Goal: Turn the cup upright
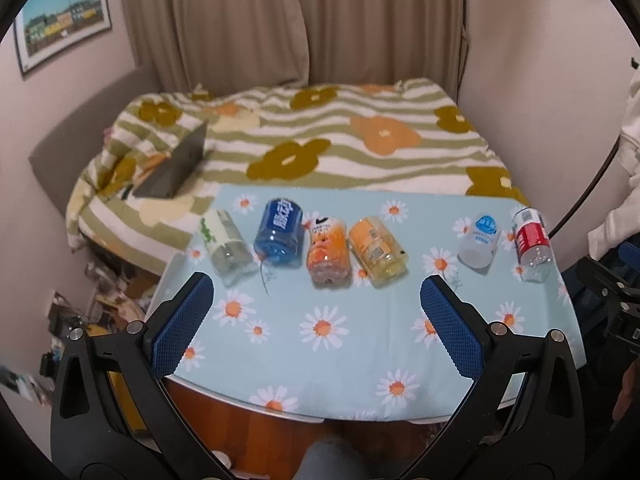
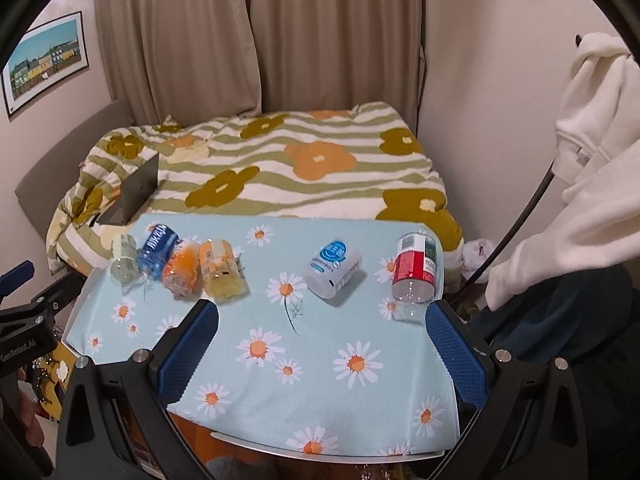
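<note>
Both jaws released: left gripper [image 1: 316,312], right gripper [image 2: 322,334]; red-labelled cup [image 2: 414,276] at one o'clock, hugging tablecloth [image 2: 320,384] edge

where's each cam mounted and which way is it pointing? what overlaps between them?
Left wrist: sits on the left gripper, looks forward over the daisy tablecloth at the row of lying cups, bed behind; its own open blue pads frame the view, right gripper at the right edge.
Right wrist: sits on the right gripper, same heading, shifted right; red cup nearest its right pad; left gripper at the left edge.
Shared: white cup, red cup, four cups at left, bed, curtains.
</note>
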Demonstrator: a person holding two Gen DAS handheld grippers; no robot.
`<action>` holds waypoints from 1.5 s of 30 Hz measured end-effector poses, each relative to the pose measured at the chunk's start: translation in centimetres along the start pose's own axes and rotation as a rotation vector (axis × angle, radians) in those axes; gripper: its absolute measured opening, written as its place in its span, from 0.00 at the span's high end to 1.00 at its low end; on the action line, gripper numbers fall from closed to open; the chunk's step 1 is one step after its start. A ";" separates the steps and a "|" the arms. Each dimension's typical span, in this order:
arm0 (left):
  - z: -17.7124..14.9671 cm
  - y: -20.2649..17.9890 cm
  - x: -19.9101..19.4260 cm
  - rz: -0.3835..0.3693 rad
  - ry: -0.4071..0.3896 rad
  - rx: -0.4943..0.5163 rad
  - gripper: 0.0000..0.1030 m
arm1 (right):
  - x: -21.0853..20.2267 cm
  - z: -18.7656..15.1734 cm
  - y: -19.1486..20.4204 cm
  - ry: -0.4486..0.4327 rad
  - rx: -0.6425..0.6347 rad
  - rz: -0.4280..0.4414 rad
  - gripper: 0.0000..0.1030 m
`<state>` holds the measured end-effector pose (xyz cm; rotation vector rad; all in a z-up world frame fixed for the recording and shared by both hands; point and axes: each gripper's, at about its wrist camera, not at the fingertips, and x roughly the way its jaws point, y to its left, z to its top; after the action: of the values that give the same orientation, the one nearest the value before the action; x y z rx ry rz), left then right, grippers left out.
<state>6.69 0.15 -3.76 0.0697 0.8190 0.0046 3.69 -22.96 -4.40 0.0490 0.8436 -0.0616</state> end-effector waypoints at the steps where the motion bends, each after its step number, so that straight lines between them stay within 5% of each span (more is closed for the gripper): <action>1: 0.2 0.0 0.6 -0.001 0.007 0.000 0.00 | 0.4 0.0 0.0 0.009 0.002 0.000 0.00; 24: 5.3 6.4 22.7 -0.041 0.310 0.059 0.00 | 13.3 2.8 3.0 0.168 0.127 -0.089 0.00; 26: 5.2 6.5 24.3 -0.048 0.340 0.065 0.05 | 14.5 2.9 3.4 0.186 0.135 -0.096 0.00; 37: 4.2 6.4 28.7 -0.062 0.436 0.092 0.19 | 18.0 2.5 4.6 0.249 0.148 -0.126 0.00; 40: 4.0 6.2 29.1 -0.073 0.451 0.092 0.32 | 18.3 2.5 4.9 0.256 0.144 -0.124 0.00; 45: 3.9 6.2 29.1 -0.073 0.444 0.090 0.32 | 18.3 2.4 5.2 0.261 0.128 -0.132 0.00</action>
<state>29.52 7.01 -21.98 0.1260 1.2650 -0.0887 18.02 -18.60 -16.40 0.1236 1.1022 -0.2373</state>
